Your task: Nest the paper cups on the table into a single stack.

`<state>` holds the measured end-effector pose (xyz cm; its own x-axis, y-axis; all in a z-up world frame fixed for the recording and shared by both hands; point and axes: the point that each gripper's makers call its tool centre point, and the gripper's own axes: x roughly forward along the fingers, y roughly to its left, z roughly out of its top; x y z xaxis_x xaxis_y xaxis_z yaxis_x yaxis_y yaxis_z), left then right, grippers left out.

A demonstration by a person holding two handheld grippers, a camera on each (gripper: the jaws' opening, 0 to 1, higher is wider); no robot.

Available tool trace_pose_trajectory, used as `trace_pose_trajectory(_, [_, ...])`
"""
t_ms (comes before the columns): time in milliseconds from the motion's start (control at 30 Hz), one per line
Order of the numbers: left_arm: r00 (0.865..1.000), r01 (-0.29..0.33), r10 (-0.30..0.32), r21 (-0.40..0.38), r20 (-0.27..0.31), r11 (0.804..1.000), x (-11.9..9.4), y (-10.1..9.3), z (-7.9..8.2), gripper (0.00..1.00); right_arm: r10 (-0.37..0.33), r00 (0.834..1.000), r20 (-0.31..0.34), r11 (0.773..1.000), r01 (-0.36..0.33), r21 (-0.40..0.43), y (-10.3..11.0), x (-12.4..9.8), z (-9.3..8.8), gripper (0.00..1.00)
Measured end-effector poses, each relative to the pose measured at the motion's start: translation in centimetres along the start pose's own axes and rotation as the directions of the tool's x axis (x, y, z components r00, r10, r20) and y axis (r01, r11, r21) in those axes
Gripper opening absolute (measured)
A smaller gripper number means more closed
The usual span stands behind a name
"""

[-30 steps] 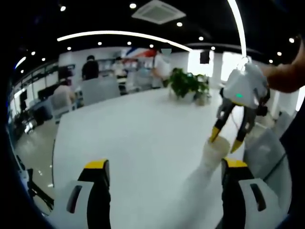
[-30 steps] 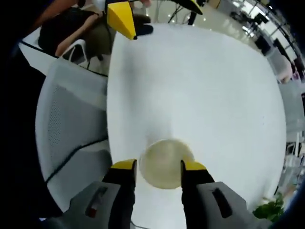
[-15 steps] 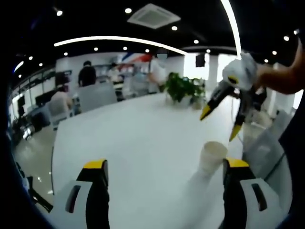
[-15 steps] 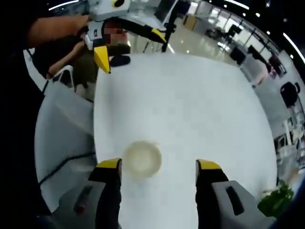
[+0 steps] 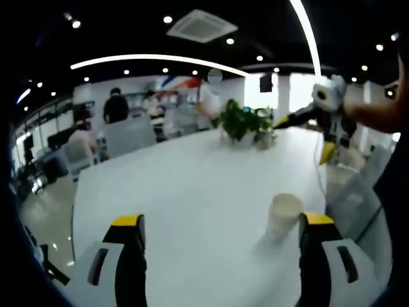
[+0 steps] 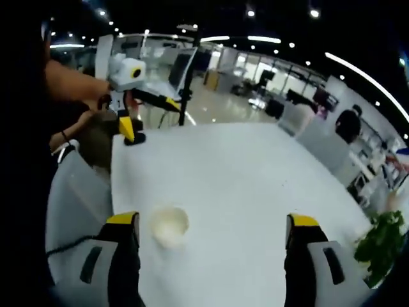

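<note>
There's the paper cup stack (image 5: 284, 214), standing upright on the white table (image 5: 192, 185), lower right of the left gripper view and just inside that view's right-hand jaw. In the right gripper view the same stack (image 6: 169, 225) sits lower left, mouth open to us, just beside the left-hand jaw. No other loose cup shows on the tabletop, so the nesting looks done, or very close to it; how many cups are in there I can't tell from here.

The left gripper (image 5: 220, 224) has its jaws spread wide with nothing between them. The right gripper (image 6: 211, 224) is the same, wide apart and empty, with the stack outside its gap. Seen from the left gripper view, the right gripper (image 5: 313, 131) hangs upper right, above and beyond the stack.

Room to move? Plenty: bare white surface runs toward the potted plant (image 5: 241, 121) at the far end. The stack stands nearer the table's near edge (image 6: 118, 192), with a chair (image 6: 70, 198) beside it.
</note>
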<state>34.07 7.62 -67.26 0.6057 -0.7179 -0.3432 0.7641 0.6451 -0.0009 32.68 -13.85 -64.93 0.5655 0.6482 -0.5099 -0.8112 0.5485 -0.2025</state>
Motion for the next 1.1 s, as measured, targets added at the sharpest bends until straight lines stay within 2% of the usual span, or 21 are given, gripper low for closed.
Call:
trace_pose_trajectory(100, [0.999, -0.032, 0.032, 0.046, 0.012, 0.998, -0.4, 0.4, 0.4, 0.98, -0.033, 0.999, 0.043, 0.999, 0.032, 0.027, -0.8, -0.9, -0.5, 1.0])
trace_pose_trajectory(233, [0.998, -0.052, 0.051, 0.024, 0.04, 0.998, -0.8, 0.8, 0.9, 0.98, -0.058, 0.994, 0.09, 0.995, 0.051, 0.081, -1.8, -1.9, -1.3, 1.0])
trace_pose_trajectory(367, [0.995, -0.065, 0.066, -0.004, 0.071, 0.998, -1.1, 1.0, 1.6, 0.98, -0.081, 0.982, 0.172, 0.991, 0.061, 0.118, -2.6, -3.0, -1.4, 1.0])
trace_pose_trajectory(433, [0.996, -0.066, 0.065, 0.001, 0.066, 0.998, -1.1, 0.8, 1.4, 0.98, -0.086, 0.981, 0.175, 0.99, 0.065, 0.124, -2.9, -3.2, -2.2, 1.0])
trace_pose_trajectory(633, [0.998, -0.063, 0.062, 0.05, 0.022, 0.997, -0.9, -0.8, -0.6, 0.98, -0.061, 0.987, 0.151, 0.993, 0.044, 0.113, -2.5, -3.4, -4.4, 1.0])
trace_pose_trajectory(700, [0.995, -0.095, 0.094, 0.059, 0.021, 0.994, -1.1, -0.6, -1.4, 0.98, -0.057, 0.987, 0.153, 0.992, 0.039, 0.12, -2.4, -3.4, -5.0, 1.0])
trace_pose_trajectory(733, [0.995, -0.103, 0.102, 0.04, 0.017, 0.994, -1.1, -0.6, -1.8, 0.98, -0.055, 0.986, 0.157, 0.991, 0.034, 0.131, -2.3, -3.2, -5.2, 1.0])
trace_pose_trajectory(933, [0.995, -0.101, 0.101, 0.02, 0.019, 0.995, -0.8, -1.4, -2.4, 0.98, -0.06, 0.978, 0.199, 0.989, 0.032, 0.141, -2.1, -3.1, -5.5, 1.0])
trace_pose_trajectory(1100, [0.995, -0.096, 0.096, 0.015, 0.022, 0.995, -0.1, -1.6, -2.6, 0.98, -0.061, 0.976, 0.207, 0.987, 0.028, 0.159, -1.6, -2.5, -6.1, 1.0])
